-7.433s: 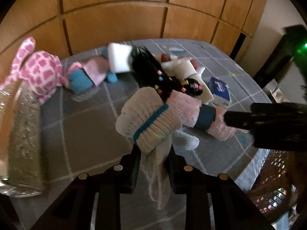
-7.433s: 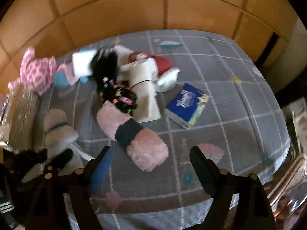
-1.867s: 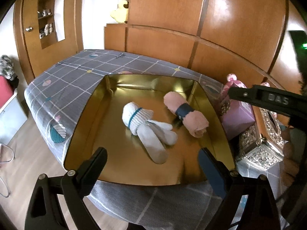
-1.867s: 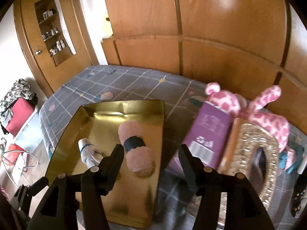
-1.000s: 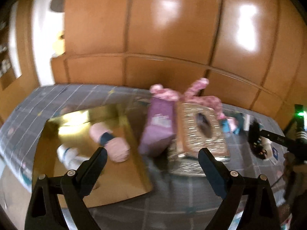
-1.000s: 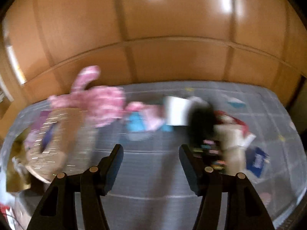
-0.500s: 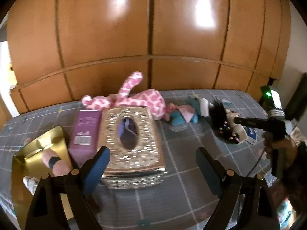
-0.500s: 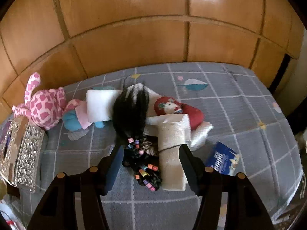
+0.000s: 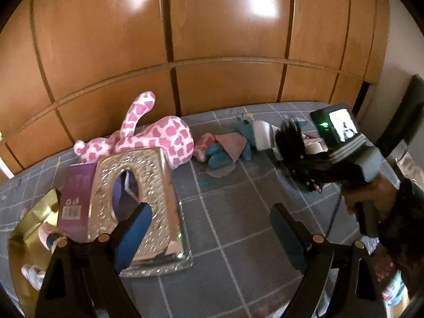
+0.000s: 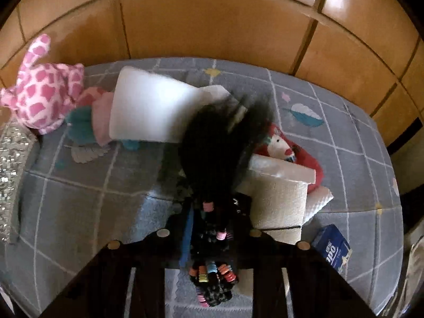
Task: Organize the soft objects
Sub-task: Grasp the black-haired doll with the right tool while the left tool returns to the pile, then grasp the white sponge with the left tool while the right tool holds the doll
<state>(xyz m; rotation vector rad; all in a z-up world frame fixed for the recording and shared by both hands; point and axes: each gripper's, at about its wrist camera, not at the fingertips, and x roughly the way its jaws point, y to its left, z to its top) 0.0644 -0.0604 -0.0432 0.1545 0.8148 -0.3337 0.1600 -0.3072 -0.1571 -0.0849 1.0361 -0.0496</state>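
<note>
Over grey checked bedding [image 10: 79, 198], right gripper [image 10: 212, 228] fingers are closing on the black hairpiece [image 10: 214, 159]; left gripper [image 9: 209, 228] fingers gape empty.

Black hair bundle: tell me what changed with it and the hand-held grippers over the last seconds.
The right hand-held gripper came down on the black hair bundle and its jaws are closing around it. The left hand-held gripper, open and empty, swung away from the gold tray. The two socks remain in the tray; the pink spotted plush has not moved.
</note>
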